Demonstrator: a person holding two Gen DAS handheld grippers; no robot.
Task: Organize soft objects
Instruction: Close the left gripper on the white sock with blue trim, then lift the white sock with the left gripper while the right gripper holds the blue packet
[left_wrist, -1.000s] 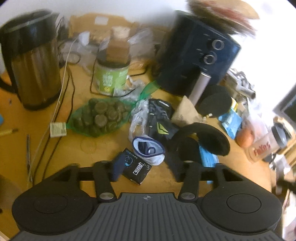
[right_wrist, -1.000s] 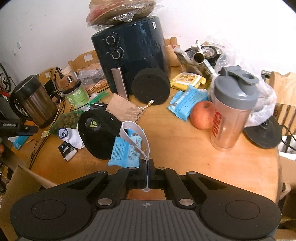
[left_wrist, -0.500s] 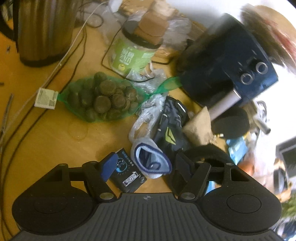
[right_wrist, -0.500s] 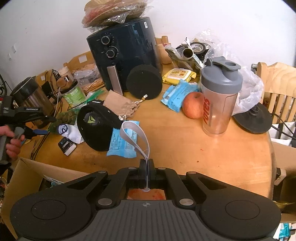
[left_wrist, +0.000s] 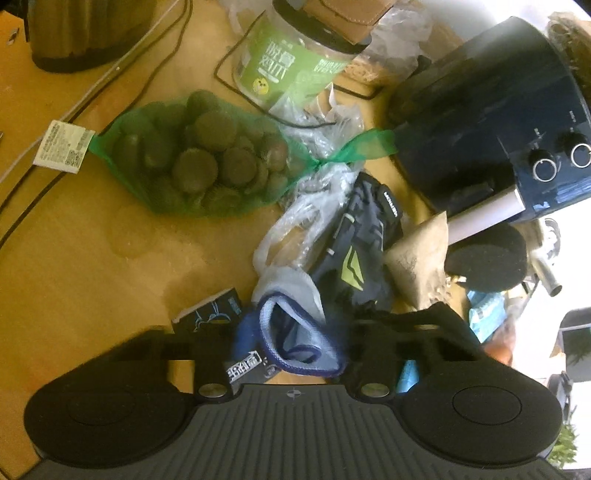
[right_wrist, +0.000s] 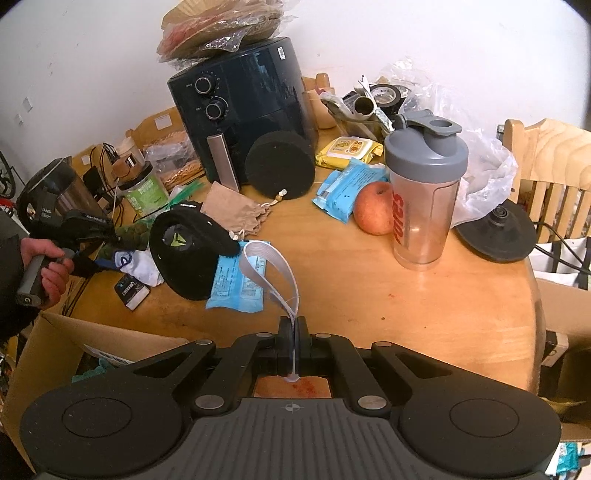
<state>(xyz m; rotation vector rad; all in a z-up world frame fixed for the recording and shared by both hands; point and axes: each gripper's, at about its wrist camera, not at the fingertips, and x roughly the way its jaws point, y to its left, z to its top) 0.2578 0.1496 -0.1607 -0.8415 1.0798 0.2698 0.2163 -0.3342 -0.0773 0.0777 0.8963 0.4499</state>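
A white sock with a blue cuff (left_wrist: 295, 339) lies on the wooden table between a small black box (left_wrist: 210, 314) and a dark glove with a lime mark (left_wrist: 362, 251). My left gripper (left_wrist: 297, 334) points down over it; its jaws are closing, with the sock's cuff pinched between the blue pad (left_wrist: 242, 336) and the other finger. In the right wrist view a hand (right_wrist: 44, 266) holds that gripper (right_wrist: 92, 260) at the sock (right_wrist: 142, 264). My right gripper (right_wrist: 295, 332) is shut on a pale flat band (right_wrist: 269, 266) that loops upward over the table's front.
Green net bag of round pieces (left_wrist: 192, 162), green jar (left_wrist: 288, 70), kettle (right_wrist: 48, 195), dark air fryer (right_wrist: 243, 110). Black round pad (right_wrist: 192, 254), blue packet (right_wrist: 240, 284), brown pouch (right_wrist: 236, 214), apple (right_wrist: 375, 212), shaker bottle (right_wrist: 424, 192). Open cardboard box (right_wrist: 55, 343) below the table's left edge.
The left gripper dropped toward the table and rolled, and its jaws narrowed from wide apart to the sock's sides. The right gripper drifted slightly sideways, still gripping the band.
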